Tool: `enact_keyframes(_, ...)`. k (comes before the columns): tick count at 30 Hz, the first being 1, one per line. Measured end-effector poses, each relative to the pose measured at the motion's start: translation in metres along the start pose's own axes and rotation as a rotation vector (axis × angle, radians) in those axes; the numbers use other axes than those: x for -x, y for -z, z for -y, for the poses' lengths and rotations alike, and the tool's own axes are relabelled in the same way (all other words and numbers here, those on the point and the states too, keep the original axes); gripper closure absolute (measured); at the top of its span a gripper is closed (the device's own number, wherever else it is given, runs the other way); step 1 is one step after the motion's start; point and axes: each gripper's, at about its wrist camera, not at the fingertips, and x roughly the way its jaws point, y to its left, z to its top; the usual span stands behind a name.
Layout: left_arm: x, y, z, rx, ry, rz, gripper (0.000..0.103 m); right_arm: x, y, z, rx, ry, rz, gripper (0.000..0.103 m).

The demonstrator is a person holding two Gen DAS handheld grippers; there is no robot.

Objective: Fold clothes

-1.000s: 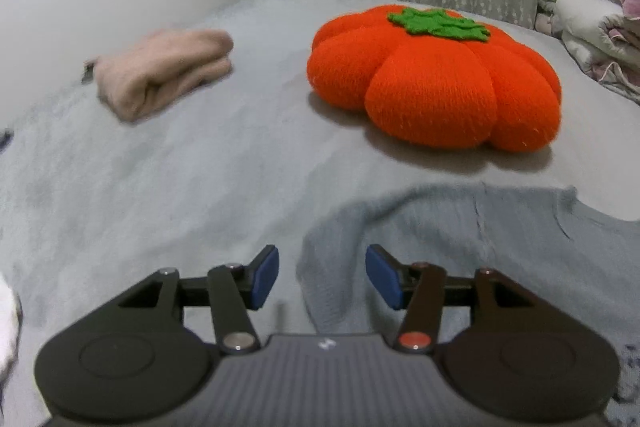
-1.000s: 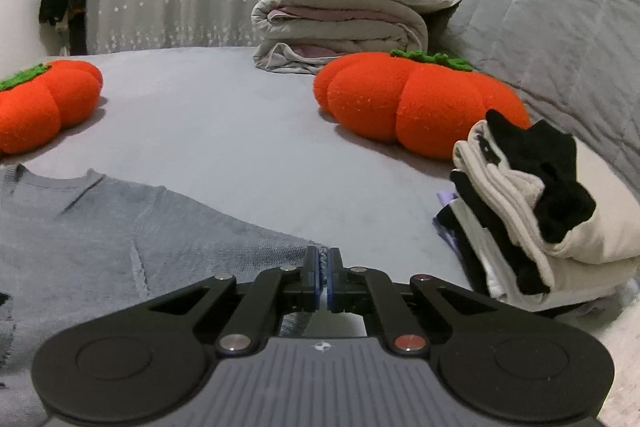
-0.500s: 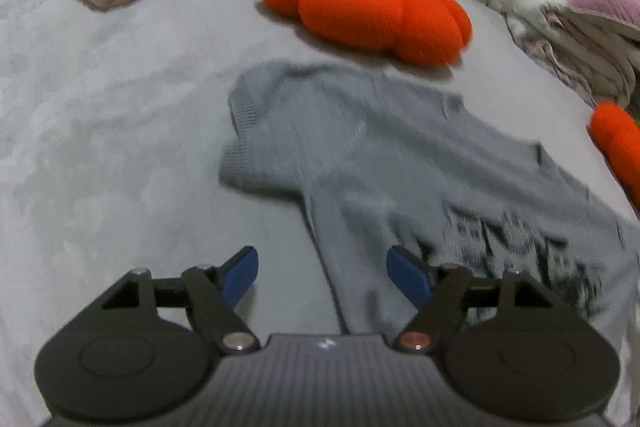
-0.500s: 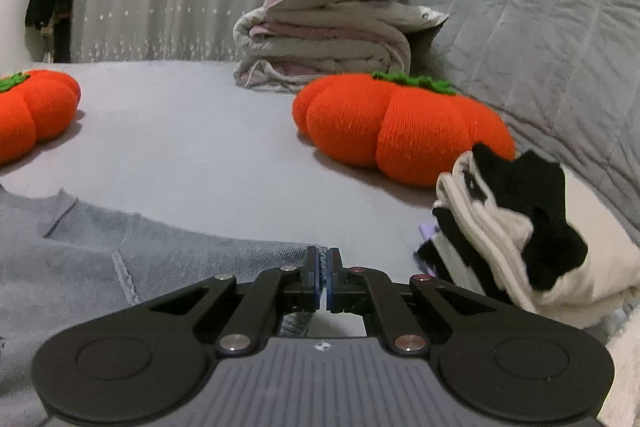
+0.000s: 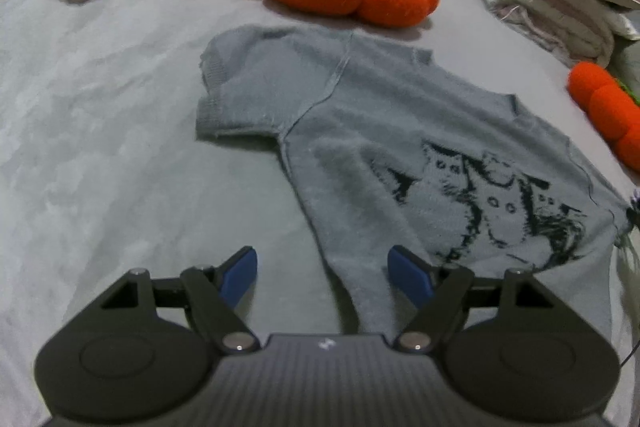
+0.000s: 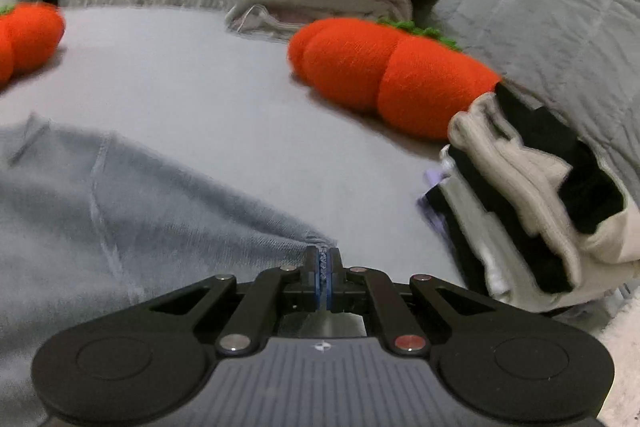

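Right gripper (image 6: 323, 269) jaws clamp the sweater (image 5: 400, 155) edge, left gripper (image 5: 324, 277) jaws gape over its near hem: bite deep, lift evenly.

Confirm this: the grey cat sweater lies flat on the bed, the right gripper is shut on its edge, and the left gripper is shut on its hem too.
Not quite. The left gripper is open, its fingers either side of the grey cat sweater's hem, as the left wrist view shows. The rest stands.
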Motion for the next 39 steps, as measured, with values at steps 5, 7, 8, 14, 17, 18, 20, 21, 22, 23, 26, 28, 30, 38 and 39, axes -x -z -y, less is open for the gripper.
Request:
enact_keyframes(5, 0.002, 0.006, 0.001, -0.044, 0.017, -0.008, 0.026, 0.010, -0.011, 0.011, -0.028, 0.038, 0.042, 0.101)
enact_keyframes(7, 0.001, 0.008, 0.001, -0.059, 0.019, -0.009, 0.026, 0.006, -0.009, 0.009, -0.028, 0.027, 0.023, 0.101)
enact_keyframes(8, 0.001, 0.008, 0.001, -0.069, 0.015, -0.005, 0.026, 0.005, -0.006, 0.005, -0.025, -0.010, 0.008, 0.100)
enact_keyframes(14, 0.006, 0.011, 0.004, -0.081, 0.030, -0.002, 0.026, 0.017, 0.001, -0.001, -0.101, -0.157, -0.100, 0.081)
enact_keyframes(17, 0.014, 0.014, 0.004, -0.092, 0.047, 0.012, 0.026, 0.036, 0.000, 0.012, -0.168, -0.223, -0.100, 0.064)
enact_keyframes(18, 0.016, 0.015, 0.004, -0.091, 0.047, 0.013, 0.026, 0.040, -0.002, 0.015, -0.177, -0.241, -0.098, 0.064)
enact_keyframes(20, 0.020, 0.018, 0.002, -0.078, 0.045, 0.016, 0.026, 0.057, 0.001, 0.019, -0.190, -0.286, -0.105, 0.064)
enact_keyframes(21, 0.022, 0.020, 0.001, -0.063, 0.045, 0.018, 0.026, 0.065, 0.004, 0.020, -0.195, -0.320, -0.117, 0.064)
enact_keyframes(22, 0.025, 0.023, 0.000, -0.043, 0.051, 0.020, 0.026, 0.073, 0.008, 0.021, -0.200, -0.355, -0.131, 0.064)
enact_keyframes(23, 0.027, 0.025, -0.001, -0.032, 0.061, 0.017, 0.027, 0.080, 0.012, 0.021, -0.199, -0.401, -0.152, 0.064)
enact_keyframes(26, 0.035, 0.036, 0.002, -0.018, 0.080, 0.015, 0.027, 0.098, 0.025, 0.015, -0.157, -0.491, -0.183, 0.064)
enact_keyframes(28, 0.042, 0.044, 0.002, -0.006, 0.084, 0.022, 0.027, 0.109, 0.035, 0.009, -0.119, -0.538, -0.195, 0.064)
enact_keyframes(30, 0.046, 0.051, 0.002, 0.006, 0.090, 0.021, 0.027, 0.120, 0.044, 0.003, -0.080, -0.585, -0.207, 0.064)
enact_keyframes(38, 0.044, 0.068, 0.009, -0.004, 0.064, 0.011, 0.032, 0.165, 0.081, -0.021, 0.078, -0.770, -0.252, 0.064)
enact_keyframes(39, 0.044, 0.068, 0.009, -0.006, 0.061, 0.015, 0.032, 0.170, 0.086, -0.024, 0.097, -0.792, -0.258, 0.064)
